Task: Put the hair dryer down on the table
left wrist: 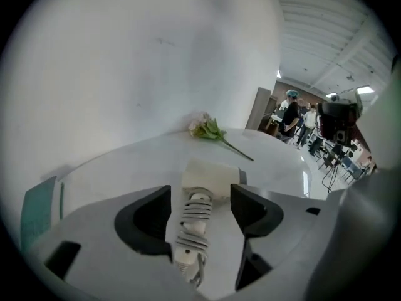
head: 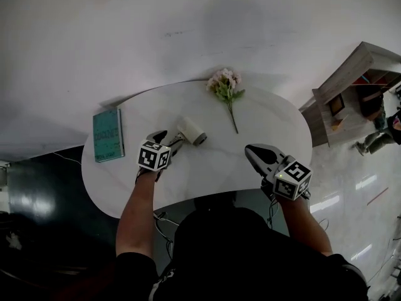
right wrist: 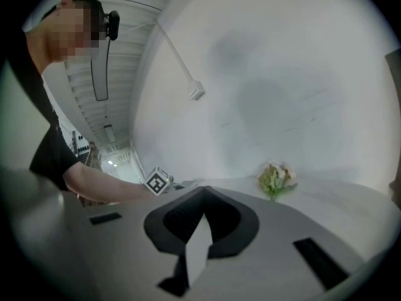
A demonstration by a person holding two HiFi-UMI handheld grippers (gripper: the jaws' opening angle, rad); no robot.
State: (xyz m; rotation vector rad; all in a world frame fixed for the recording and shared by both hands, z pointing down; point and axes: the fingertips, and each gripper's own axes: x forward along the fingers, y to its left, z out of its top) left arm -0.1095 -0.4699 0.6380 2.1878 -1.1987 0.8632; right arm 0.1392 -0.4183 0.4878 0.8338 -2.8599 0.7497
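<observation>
Gaping wide, left gripper (left wrist: 200,196) straddles the handle of the hair dryer (left wrist: 210,175), half-hidden overhead (right gripper (right wrist: 202,190) closed).

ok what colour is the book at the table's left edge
The book is teal, clearest in the head view.

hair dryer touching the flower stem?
Apart. The head view shows bare table between the hair dryer and the lower end of the flower stem.
</observation>
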